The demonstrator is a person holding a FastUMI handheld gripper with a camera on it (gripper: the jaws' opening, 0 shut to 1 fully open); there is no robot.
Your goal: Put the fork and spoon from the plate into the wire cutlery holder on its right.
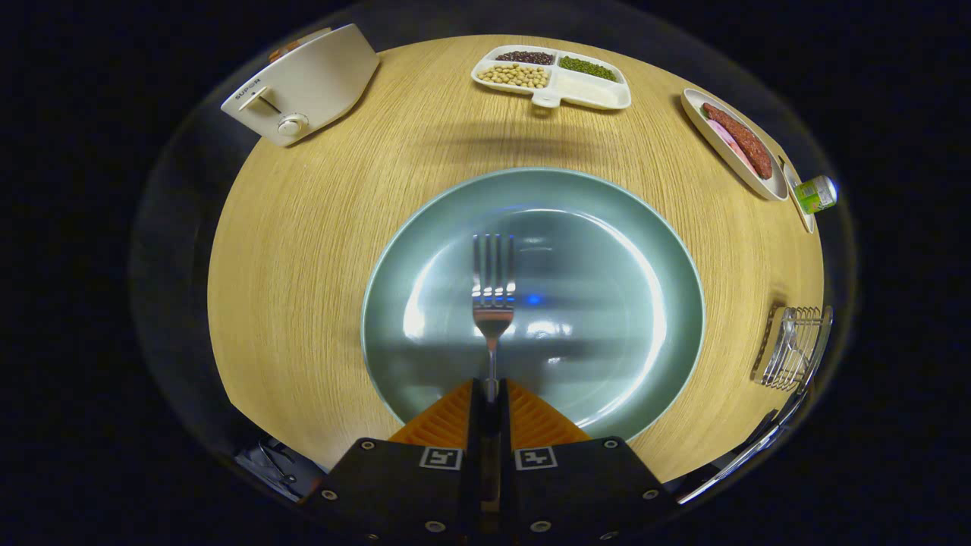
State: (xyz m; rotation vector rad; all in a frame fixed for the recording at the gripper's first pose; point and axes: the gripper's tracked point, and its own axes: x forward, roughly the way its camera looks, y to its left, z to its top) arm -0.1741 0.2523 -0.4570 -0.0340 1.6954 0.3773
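Observation:
My gripper (491,388) is shut on the handle of a silver fork (493,284), whose tines point straight ahead beyond the fingers. The fork hangs over a large pale green plate (645,250) lying on the wooden table. No spoon lies on the visible part of the plate. The wire cutlery holder (793,347) stands on the table to the right of the plate, with a utensil handle (747,451) sticking out of it toward the near side.
A white toaster (303,83) stands at the far left. A divided white tray (552,76) of beans sits at the far middle. A dish with sausages (734,142) and a small green bottle (818,193) lie far right.

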